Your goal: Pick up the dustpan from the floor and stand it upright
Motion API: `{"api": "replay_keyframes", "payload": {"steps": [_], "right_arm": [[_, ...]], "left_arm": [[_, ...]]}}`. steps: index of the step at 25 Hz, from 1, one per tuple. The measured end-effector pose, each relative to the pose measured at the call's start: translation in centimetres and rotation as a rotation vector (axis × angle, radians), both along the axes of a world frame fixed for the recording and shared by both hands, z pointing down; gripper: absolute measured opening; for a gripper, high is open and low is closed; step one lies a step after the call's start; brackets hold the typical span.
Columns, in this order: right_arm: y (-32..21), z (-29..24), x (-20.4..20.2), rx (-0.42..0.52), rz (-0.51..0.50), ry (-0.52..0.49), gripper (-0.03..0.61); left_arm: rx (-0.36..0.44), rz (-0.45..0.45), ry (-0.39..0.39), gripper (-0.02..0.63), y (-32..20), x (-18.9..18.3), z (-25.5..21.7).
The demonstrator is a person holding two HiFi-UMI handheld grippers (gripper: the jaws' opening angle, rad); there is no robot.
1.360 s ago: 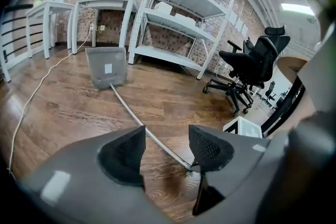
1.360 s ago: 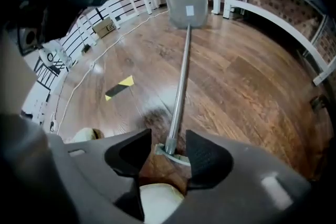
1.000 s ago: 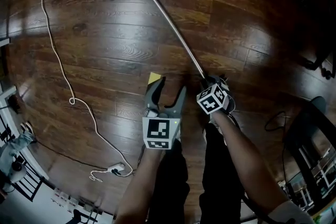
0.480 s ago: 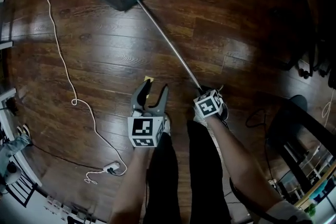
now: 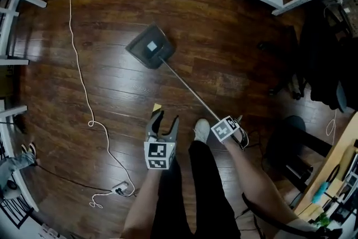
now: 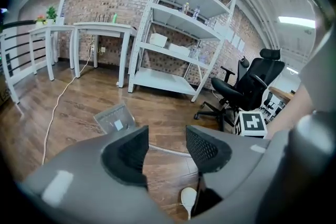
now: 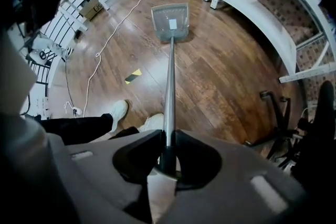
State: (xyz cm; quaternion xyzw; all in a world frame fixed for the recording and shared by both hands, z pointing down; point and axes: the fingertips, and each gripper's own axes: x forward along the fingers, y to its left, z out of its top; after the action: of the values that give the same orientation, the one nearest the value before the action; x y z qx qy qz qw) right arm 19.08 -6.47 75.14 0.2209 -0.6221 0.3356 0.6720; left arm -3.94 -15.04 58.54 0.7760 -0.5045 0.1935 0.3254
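"Two tools in our hands. What has the right tool (image 7: pixel 168 145) got?"

"It's clamped on the top end of the dustpan (image 5: pixel 150 46) handle (image 5: pixel 184 82) — we see the metal pole pinched between both pads."

"And the pan itself?"

"Far beyond that tool's tips, down on the wooden floor (image 5: pixel 235 53), with a pale label on its grey face. The pole slants from it up to the tool."

"Our left tool (image 6: pixel 167 147)?"

"Jaws a little apart, nothing between them — it sits just beside the right tool, off the pole. A white cord (image 5: pixel 90 120) trails on the floor well out to its left."
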Motion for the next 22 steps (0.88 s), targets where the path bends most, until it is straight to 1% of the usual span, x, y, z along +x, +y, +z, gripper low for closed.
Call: {"api": "replay_keyframes", "payload": {"steps": [3,5,9,14,18,22], "right_arm": [[0.1,-4.2,2.0,-0.032,-0.042,0.059,0.066],[-0.1,-6.6,2.9,-0.034,-0.065,0.090,0.066],[-1.1,-11.4,3.2,-0.022,-0.109,0.131,0.066],[-1.3,-16.5,3.9,-0.065,-0.185,0.203,0.066],[-1.0,-20.1,4.4,-0.109,-0.195,0.230,0.066],[-1.7,-22.6,3.6,-0.130,-0.188,0.221,0.061]], "left_arm": [[0.017,-0.006,0.011,0.241,0.1,0.1,-4.1],[0.023,-0.016,0.018,0.241,0.2,0.0,-6.5],[0.042,-0.018,0.026,0.241,-0.3,-0.7,-11.2],[0.072,-0.043,0.036,0.241,-1.1,-2.6,-16.7],[0.092,-0.059,0.038,0.239,-1.0,-4.1,-20.4],[0.123,-0.065,0.036,0.239,-1.0,-5.1,-23.4]]}}
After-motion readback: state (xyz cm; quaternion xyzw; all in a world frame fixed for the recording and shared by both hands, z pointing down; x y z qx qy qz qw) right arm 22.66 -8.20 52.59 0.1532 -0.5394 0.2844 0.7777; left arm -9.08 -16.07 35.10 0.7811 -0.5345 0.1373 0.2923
